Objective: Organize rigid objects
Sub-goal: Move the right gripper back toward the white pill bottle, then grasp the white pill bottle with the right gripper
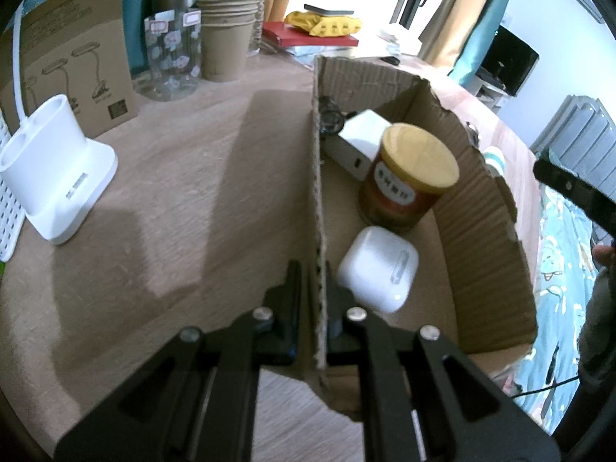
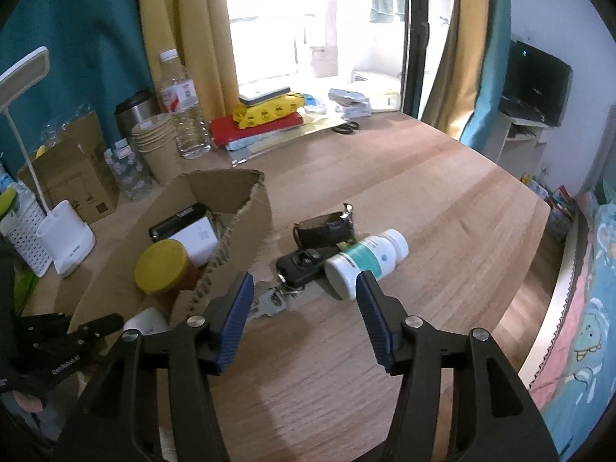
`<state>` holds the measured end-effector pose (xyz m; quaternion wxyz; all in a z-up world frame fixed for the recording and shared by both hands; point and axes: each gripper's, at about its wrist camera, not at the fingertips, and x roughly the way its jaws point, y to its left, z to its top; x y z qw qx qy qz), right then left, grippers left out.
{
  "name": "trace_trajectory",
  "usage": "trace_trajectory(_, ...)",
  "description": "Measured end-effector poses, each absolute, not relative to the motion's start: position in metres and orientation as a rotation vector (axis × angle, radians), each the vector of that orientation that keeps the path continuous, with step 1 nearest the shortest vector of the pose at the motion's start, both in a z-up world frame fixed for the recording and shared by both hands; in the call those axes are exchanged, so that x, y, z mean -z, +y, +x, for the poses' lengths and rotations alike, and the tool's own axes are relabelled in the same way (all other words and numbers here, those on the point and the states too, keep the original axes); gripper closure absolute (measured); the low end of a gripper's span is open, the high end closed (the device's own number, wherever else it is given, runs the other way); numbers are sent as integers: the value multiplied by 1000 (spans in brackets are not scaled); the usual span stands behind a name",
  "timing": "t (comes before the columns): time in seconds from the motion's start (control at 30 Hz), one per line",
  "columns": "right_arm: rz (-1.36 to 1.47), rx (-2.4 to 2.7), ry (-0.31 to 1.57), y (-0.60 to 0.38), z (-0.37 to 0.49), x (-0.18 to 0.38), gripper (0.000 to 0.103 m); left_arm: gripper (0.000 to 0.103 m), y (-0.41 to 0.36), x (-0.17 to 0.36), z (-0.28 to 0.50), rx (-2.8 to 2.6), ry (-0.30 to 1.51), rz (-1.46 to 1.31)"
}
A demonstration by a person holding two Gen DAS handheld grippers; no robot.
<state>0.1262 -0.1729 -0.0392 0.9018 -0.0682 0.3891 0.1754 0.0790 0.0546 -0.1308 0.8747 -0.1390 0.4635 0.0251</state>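
Observation:
My left gripper (image 1: 313, 288) is shut on the near wall of a cardboard box (image 1: 317, 192), one finger on each side of it. Inside the box stand a yellow-lidded can (image 1: 412, 175), a white earbud case (image 1: 377, 267), a white charger block (image 1: 362, 140) and a dark item at the back. My right gripper (image 2: 304, 288) is open above the table with nothing between its fingers. Just beyond it lie a white pill bottle (image 2: 367, 256) on its side, a black car key (image 2: 302, 265) with metal keys (image 2: 269, 302), and a watch (image 2: 325, 229). The cardboard box (image 2: 246, 238) is to their left.
A white lamp base (image 1: 57, 177), paper cups (image 1: 225, 38), a glass jar (image 1: 173, 57) and a brown carton (image 1: 77, 73) stand at the back left of the wooden table (image 2: 442, 231). Books and a yellow pack (image 2: 265, 113) lie by the window. A bed (image 2: 577, 327) is at the right.

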Motion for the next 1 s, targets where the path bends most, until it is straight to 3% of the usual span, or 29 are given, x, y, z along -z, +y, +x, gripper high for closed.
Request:
trace_trajectory(0.13, -100, -333, 822, -186, 134, 49, 31, 94, 54, 131, 79, -52, 968, -290)
trace_trajectory(1.0, 109, -169, 894, -202, 195, 87, 28, 94, 52, 133, 78, -45, 974, -300)
